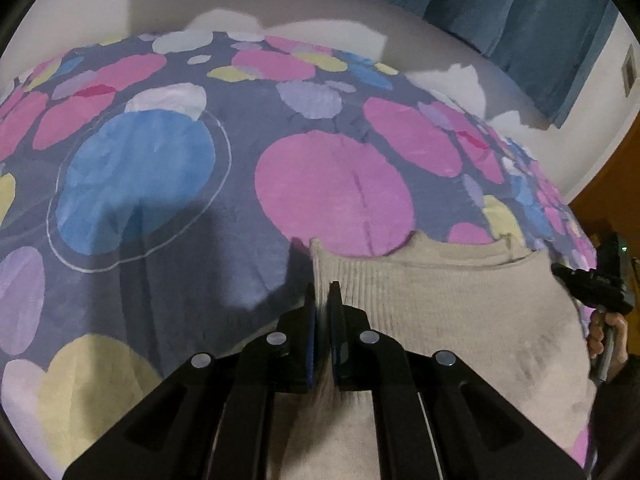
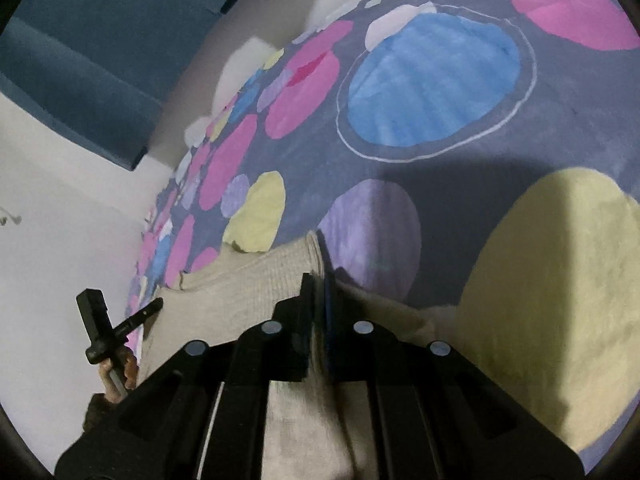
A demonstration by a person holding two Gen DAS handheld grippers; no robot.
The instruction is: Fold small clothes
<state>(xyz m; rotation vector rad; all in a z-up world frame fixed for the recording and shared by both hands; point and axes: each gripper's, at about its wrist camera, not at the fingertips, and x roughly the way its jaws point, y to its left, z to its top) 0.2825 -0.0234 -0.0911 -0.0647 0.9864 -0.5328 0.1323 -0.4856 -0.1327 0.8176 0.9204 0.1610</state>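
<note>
With both jaws pinched narrow on the beige knit top [image 1: 440, 312] above the spotted bedspread [image 1: 160, 208], I judged uneven pulling could skew the fold.

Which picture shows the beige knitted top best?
The left wrist view: the beige knitted top spreads wide across the spotted bedspread, its ribbed edge clear. The right wrist view shows only a narrower strip of it, partly hidden behind the right gripper.
</note>
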